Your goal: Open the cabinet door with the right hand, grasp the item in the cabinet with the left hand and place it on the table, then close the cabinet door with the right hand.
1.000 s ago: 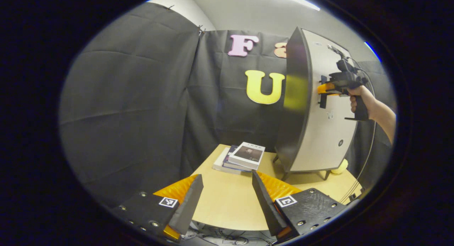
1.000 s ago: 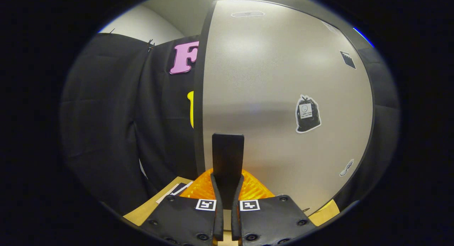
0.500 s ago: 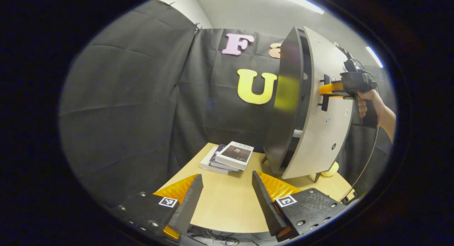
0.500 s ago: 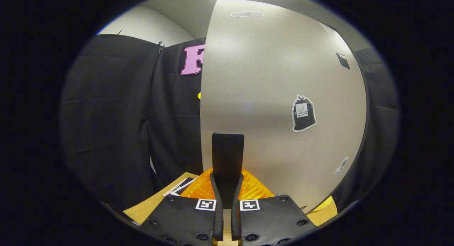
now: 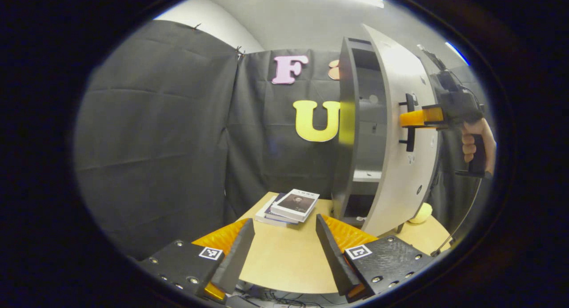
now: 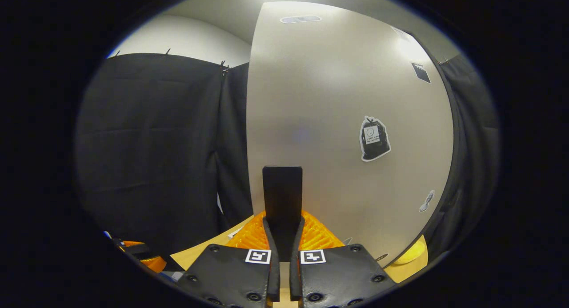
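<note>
Left gripper (image 5: 284,239): lowest in the left gripper view, fingers spread wide with nothing between them, held above the near edge of the table; a part of it also shows at the lower left of the right gripper view (image 6: 142,254).
Table (image 5: 284,263): pale wood top, bare in front of the left gripper's fingers.
Books (image 5: 289,206): a small stack lying flat on the table, left of the cabinet and just beyond the left gripper's fingers.
Right gripper (image 6: 282,228): fingers closed tight on the door handle, one pressing on each side of it; in the left gripper view it shows from the side (image 5: 413,119), gripping the handle, with a hand (image 5: 478,139) on its grip.
Handle (image 6: 282,197): dark upright bar on the outer face of the door, clamped between the right gripper's fingers.
Cabinet door (image 5: 400,134): pale panel, partly open, its free edge standing clear of the cabinet body; small stickers on its face in the right gripper view.
Cabinet (image 5: 355,130): dark body standing on the table at the right; shelves show through the gap.
Item in the cabinet: cannot be made out in the shadowed opening.
Yellow object (image 5: 420,212): rounded, on the table behind the lower corner of the door.
</note>
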A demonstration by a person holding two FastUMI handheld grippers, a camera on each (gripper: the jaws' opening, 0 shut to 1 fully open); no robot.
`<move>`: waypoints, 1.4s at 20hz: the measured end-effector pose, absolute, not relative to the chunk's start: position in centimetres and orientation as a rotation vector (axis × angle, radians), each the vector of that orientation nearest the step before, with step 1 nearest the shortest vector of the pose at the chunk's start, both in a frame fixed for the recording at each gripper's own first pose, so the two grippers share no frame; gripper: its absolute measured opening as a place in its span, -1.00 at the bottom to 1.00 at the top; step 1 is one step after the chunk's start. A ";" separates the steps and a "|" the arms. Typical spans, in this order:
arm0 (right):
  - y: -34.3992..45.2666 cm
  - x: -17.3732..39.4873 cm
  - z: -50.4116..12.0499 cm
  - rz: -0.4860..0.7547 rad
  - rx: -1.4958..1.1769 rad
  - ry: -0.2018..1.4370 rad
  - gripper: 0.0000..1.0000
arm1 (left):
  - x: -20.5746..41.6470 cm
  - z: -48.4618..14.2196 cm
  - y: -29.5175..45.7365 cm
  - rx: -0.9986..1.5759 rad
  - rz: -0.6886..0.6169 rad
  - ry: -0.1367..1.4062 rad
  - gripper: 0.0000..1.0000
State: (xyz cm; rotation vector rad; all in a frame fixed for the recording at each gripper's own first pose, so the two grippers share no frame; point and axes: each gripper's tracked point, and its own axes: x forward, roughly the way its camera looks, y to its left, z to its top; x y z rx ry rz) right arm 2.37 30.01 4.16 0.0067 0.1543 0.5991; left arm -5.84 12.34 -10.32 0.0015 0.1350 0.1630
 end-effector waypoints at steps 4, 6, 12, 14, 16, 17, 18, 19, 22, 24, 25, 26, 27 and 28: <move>27.9 3.7 4.5 0.669 0.021 0.155 -0.82 | -8.8 -10.8 7.2 0.033 0.161 0.143 0.67; 26.9 3.6 4.6 0.693 0.027 0.153 -0.79 | -10.1 -11.0 5.1 0.029 0.165 0.141 0.67; 23.7 4.4 4.8 0.753 0.056 0.156 -0.79 | -11.9 -12.4 0.7 -0.022 0.163 0.168 0.69; 22.8 4.0 4.8 0.758 0.064 0.158 -0.80 | -11.9 -12.1 0.2 -0.034 0.163 0.166 0.67; 21.8 3.5 4.9 0.765 0.075 0.164 -0.80 | -12.0 -11.5 0.1 -0.027 0.172 0.155 0.69; 21.0 3.1 4.9 0.766 0.084 0.167 -0.80 | -12.0 -11.1 0.0 -0.020 0.176 0.148 0.69; 20.0 2.2 4.8 0.767 0.090 0.165 -0.80 | -12.1 -11.1 -0.1 -0.016 0.178 0.144 0.67; 19.1 1.9 4.9 0.766 0.095 0.165 -0.80 | -12.1 -11.1 -0.4 -0.013 0.176 0.144 0.67; 17.0 1.2 4.9 0.752 0.110 0.174 -0.80 | -11.9 -11.4 -1.7 -0.012 0.163 0.148 0.67; 15.5 0.8 4.9 0.738 0.125 0.179 -0.80 | -11.8 -11.5 -3.0 -0.006 0.142 0.154 0.69; 14.7 0.5 4.8 0.733 0.127 0.181 -0.80 | -11.7 -11.5 -3.6 0.003 0.131 0.155 0.69; 14.0 0.5 4.9 0.731 0.126 0.184 -0.80 | -11.4 -11.4 -4.2 0.014 0.119 0.154 0.69; 13.2 0.3 4.8 0.728 0.121 0.189 -0.80 | -11.1 -11.5 -5.0 0.025 0.104 0.152 0.69; 12.3 0.2 4.9 0.720 0.121 0.195 -0.81 | -10.8 -11.5 -5.8 0.031 0.087 0.150 0.69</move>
